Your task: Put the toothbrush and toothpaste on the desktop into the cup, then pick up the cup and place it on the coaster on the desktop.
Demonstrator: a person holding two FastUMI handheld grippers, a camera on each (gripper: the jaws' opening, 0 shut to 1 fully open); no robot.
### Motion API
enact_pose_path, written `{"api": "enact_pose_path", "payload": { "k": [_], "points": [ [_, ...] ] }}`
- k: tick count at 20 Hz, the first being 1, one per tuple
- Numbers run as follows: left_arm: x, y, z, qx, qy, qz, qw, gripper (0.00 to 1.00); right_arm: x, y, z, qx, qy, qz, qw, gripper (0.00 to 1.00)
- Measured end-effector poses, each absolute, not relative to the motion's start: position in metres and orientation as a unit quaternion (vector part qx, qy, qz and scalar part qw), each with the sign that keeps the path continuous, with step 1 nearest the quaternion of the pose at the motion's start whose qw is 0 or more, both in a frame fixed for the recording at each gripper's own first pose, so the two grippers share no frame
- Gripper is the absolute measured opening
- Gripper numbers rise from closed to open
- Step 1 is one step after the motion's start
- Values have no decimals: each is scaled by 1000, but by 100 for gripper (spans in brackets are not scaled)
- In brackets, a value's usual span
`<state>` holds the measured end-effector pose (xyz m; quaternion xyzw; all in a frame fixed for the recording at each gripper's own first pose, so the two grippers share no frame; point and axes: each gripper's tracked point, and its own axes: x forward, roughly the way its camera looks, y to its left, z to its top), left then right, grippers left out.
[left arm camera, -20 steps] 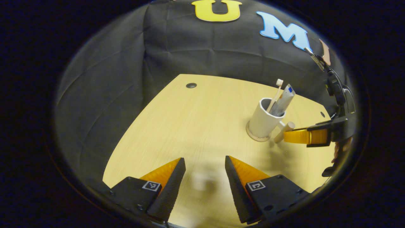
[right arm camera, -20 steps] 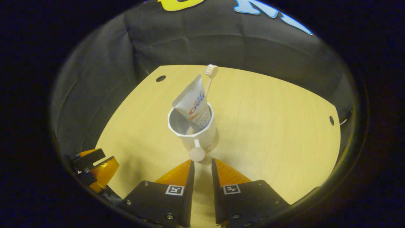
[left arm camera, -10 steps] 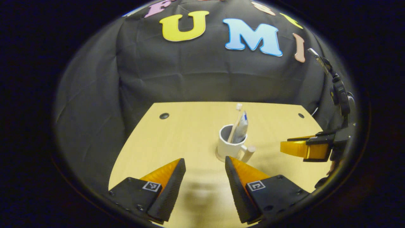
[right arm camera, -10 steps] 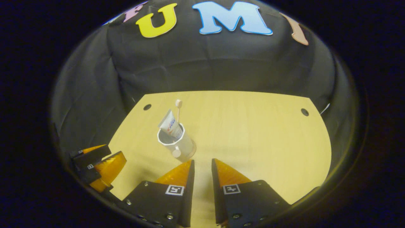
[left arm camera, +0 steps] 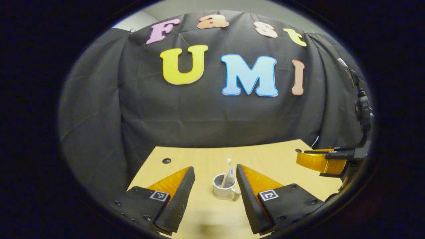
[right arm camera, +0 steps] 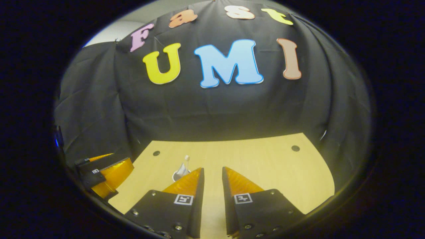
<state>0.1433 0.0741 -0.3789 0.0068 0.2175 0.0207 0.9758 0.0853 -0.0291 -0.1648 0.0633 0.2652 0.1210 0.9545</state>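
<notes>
A white cup (left arm camera: 221, 189) stands upright on the wooden table (left arm camera: 199, 159), far off between my left gripper's fingers. A toothbrush (left arm camera: 228, 163) and a toothpaste tube (left arm camera: 231, 173) stick up out of it. A pale coaster rim (left arm camera: 223, 199) barely shows under its base. My left gripper (left arm camera: 214, 194) is open and holds nothing. In the right gripper view the cup (right arm camera: 176, 175) is partly hidden behind the left finger, with the toothbrush (right arm camera: 187, 158) above it. My right gripper (right arm camera: 212, 186) is open by a narrow gap, with nothing in it.
The right gripper (left arm camera: 320, 162) hangs over the table's right side in the left gripper view. The left gripper (right arm camera: 104, 176) sits at the lower left of the right gripper view. Cable holes (right arm camera: 295, 148) (right arm camera: 156, 153) mark the table's back corners. Black cloth walls close the back.
Both grippers have drawn back from the cup and tilted up. The cup now looks small and far, and more of the back wall shows. The cup itself has not moved.
</notes>
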Motion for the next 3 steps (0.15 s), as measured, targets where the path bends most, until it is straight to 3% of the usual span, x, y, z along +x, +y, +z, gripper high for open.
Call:
{"api": "enact_pose_path", "payload": {
  "k": [3],
  "points": [
    [170, 74, -362, 6, 143, 17, 990, 83, 86, -37, -114, 58, 202, 108, 972, 31]
  ]
}}
